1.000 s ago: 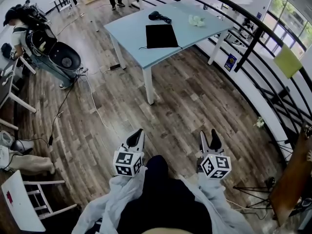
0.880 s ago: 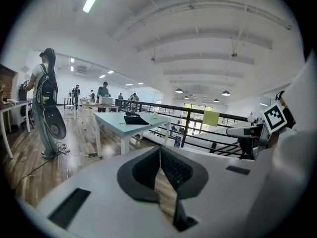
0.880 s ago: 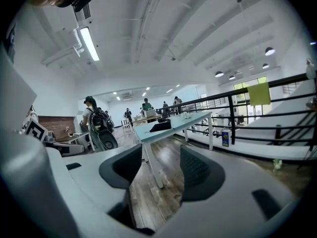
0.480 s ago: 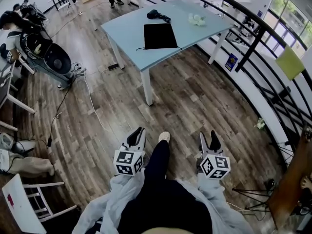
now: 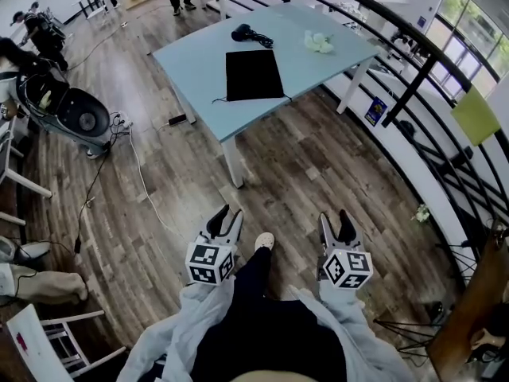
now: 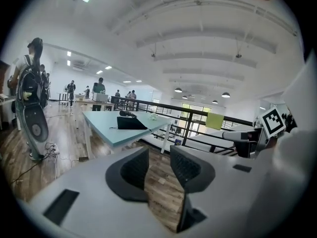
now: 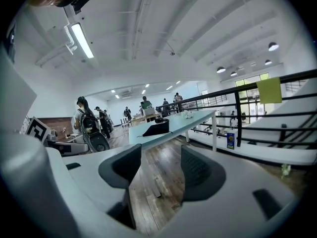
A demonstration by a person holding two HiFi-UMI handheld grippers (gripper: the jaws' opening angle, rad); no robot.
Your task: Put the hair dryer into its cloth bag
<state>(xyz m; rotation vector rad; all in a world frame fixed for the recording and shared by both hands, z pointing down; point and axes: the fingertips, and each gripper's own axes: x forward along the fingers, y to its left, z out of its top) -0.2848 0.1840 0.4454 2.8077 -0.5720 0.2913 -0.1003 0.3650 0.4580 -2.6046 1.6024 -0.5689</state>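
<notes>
A black hair dryer with its cord lies at the far side of a light blue table. A flat black cloth bag rests nearer the front edge. Both grippers are held low over the wooden floor, well short of the table. My left gripper has just been opening and now stands open with nothing between its pads. My right gripper is also open and empty. The left gripper view shows the bag and the dryer far ahead. The right gripper view shows the bag on the table.
A black railing curves along the right. A crumpled white thing lies on the table. A round black device and cables sit at the left, and a white chair at the lower left. People stand in the background.
The table has come nearer as the person walks toward it, both grippers moving along. The left jaws have parted. A shoe now shows between the grippers.
</notes>
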